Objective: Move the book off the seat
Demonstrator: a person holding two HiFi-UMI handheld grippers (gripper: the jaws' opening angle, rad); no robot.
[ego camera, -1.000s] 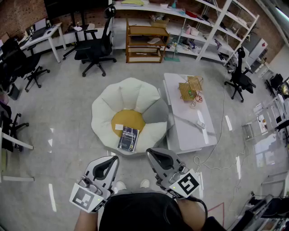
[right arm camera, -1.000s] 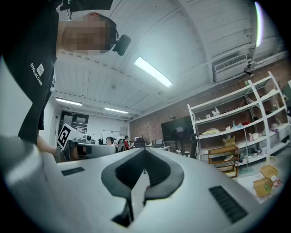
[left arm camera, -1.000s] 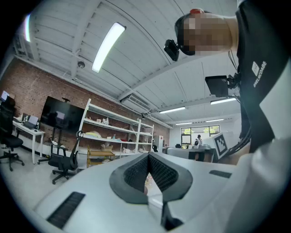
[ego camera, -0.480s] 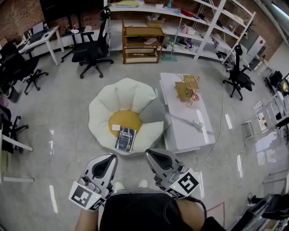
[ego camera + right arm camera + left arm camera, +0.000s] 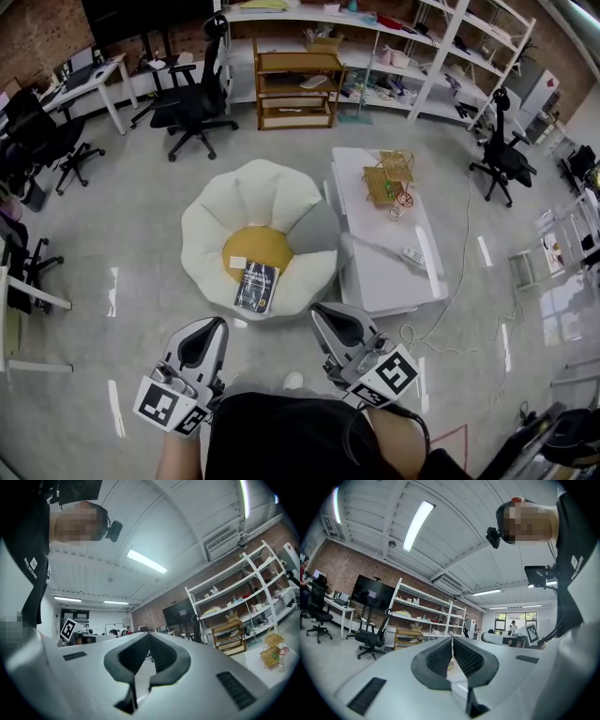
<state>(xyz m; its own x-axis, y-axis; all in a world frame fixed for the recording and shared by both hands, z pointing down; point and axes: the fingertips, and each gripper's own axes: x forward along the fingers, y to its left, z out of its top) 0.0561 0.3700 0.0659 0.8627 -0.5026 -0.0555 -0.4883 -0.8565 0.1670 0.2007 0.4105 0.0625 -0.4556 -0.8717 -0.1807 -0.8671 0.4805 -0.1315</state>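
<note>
The white petal-shaped padded seat [image 5: 214, 223] is seen from above in the head view. A round mustard-yellow cushion [image 5: 261, 246] is cupped in its middle. On that cushion a small white card [image 5: 236, 263] is lying, and at the front the dark-covered rectangular book [image 5: 257, 287] is laid flat, cover up. Its far end rests on the yellow cushion and its near end on the white front petal.

To the right, on the long white low table [image 5: 382, 267], two golden wire baskets [image 5: 386, 184] are set side by side at the far end. What is held inside them cannot be made out. A wooden shelf unit [image 5: 295, 86] is stood against the back wall, with small items on its shelves too small to name.

Now the book itself: its long axis runs almost straight away from the person, with the far end leaned a little to the right. The short near edge is turned toward the grippers.

The grey-and-white left gripper [image 5: 214, 324] and the grey-and-white right gripper [image 5: 319, 311] are held low, close to the person's body, tips aimed forward. The book is found ahead of both, roughly between their two lines, near the tips but touched by neither.

In the left gripper view, the left gripper [image 5: 452, 641] is shown clenched, ribbed pads pressed together with nothing between them. In the right gripper view, the right gripper [image 5: 149, 637] is likewise closed tight and empty. Both cameras are tilted up at ceiling and shelving.
</note>
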